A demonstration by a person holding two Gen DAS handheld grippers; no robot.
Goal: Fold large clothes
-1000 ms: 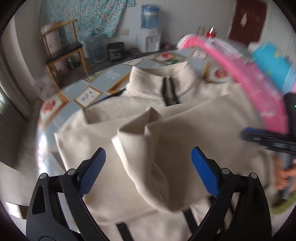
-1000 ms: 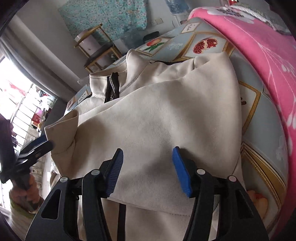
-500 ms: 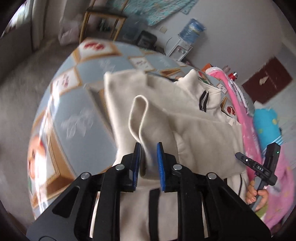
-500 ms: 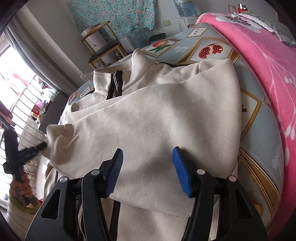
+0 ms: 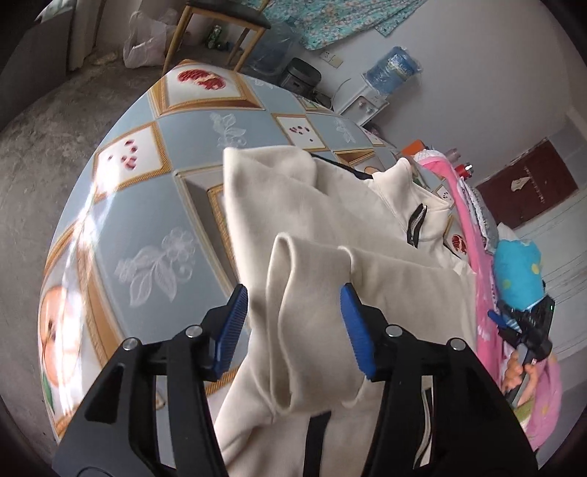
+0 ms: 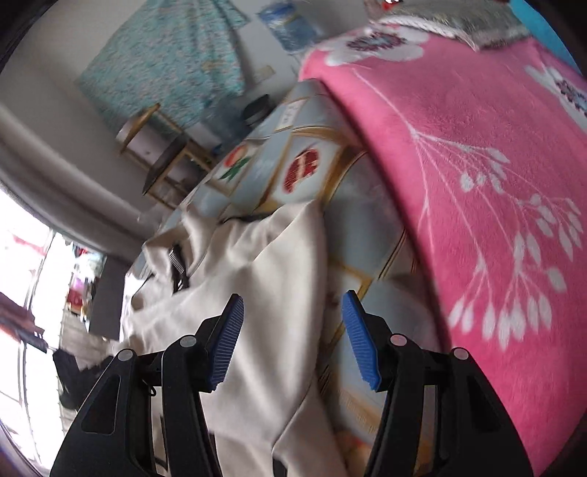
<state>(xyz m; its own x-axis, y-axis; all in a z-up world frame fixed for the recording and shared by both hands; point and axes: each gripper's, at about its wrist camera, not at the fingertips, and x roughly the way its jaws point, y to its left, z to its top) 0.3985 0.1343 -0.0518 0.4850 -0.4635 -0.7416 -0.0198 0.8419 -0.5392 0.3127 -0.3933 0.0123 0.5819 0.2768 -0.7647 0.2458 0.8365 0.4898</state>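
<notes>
A cream zip-up jacket (image 5: 367, 227) with a black zipper (image 5: 416, 224) lies spread on the table. Its sleeve (image 5: 304, 293) is folded across the body. My left gripper (image 5: 293, 326) hangs over that sleeve with its jaws opening. The cuff fold sits between the blue pads (image 5: 233, 323), which do not press on it. In the right wrist view the jacket's side edge (image 6: 286, 257) runs under my right gripper (image 6: 291, 337), which is open with nothing held. The right gripper (image 5: 521, 326), held by a hand, also shows at the right edge of the left wrist view.
The table wears a blue tablecloth (image 5: 154, 205) with fruit pictures. A pink flowered blanket (image 6: 477, 183) lies piled along the jacket's right side, with a blue cushion (image 5: 517, 279) on it. A wooden chair (image 5: 220, 22) and a water bottle (image 5: 392, 69) stand beyond the table.
The left gripper shut on the sleeve, carried it across the jacket, and has now parted its jaws. The right gripper swung right, from over the jacket's body to its edge by the blanket.
</notes>
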